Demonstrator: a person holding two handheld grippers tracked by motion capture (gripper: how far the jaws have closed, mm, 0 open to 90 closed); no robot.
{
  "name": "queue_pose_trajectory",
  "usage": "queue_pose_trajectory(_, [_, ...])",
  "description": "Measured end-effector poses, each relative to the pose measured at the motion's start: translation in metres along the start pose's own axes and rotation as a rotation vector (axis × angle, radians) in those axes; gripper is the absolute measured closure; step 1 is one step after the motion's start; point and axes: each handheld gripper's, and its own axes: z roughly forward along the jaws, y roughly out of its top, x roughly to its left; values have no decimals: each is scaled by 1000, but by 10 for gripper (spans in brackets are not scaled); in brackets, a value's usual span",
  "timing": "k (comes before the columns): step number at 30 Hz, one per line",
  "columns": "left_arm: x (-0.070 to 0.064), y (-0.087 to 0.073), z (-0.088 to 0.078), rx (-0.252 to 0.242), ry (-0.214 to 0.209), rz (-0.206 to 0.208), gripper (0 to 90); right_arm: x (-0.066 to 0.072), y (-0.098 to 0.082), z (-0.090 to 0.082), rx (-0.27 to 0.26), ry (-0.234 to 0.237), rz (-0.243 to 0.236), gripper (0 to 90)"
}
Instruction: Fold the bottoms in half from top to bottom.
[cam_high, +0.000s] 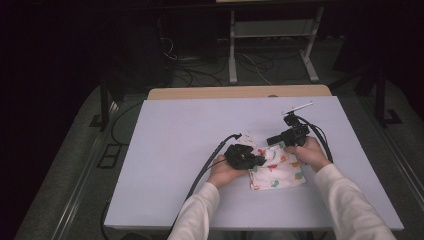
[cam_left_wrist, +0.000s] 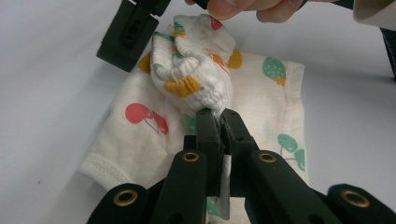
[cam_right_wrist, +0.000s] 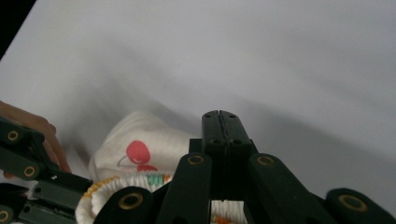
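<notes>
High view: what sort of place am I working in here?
Most likely a lab or recording workspace, not a home. A plain pale table stands in a dark room, loose cables trail over the floor behind it, and a bare metal stand sits beyond. The only household item is a small printed garment.

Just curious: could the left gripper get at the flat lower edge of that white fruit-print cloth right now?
Probably not at once: the left gripper is shut on a bunched fold of the white fruit-print cloth and would have to let go first.

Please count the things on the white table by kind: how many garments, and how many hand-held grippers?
Printed garment: 1
Grippers: 2, the left gripper and the right gripper, both shut on the garment
Total: 3
</notes>
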Motion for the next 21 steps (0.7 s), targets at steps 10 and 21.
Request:
queue_pose_trajectory(10, [-1, -1, 1, 33, -18, 14, 850, 5, -8, -5, 53, 14, -28, 883])
queue_pose_trajectory(21, [-2, -3, 2, 56, -57, 4, 771, 9, -20, -18, 67, 44, -19, 883])
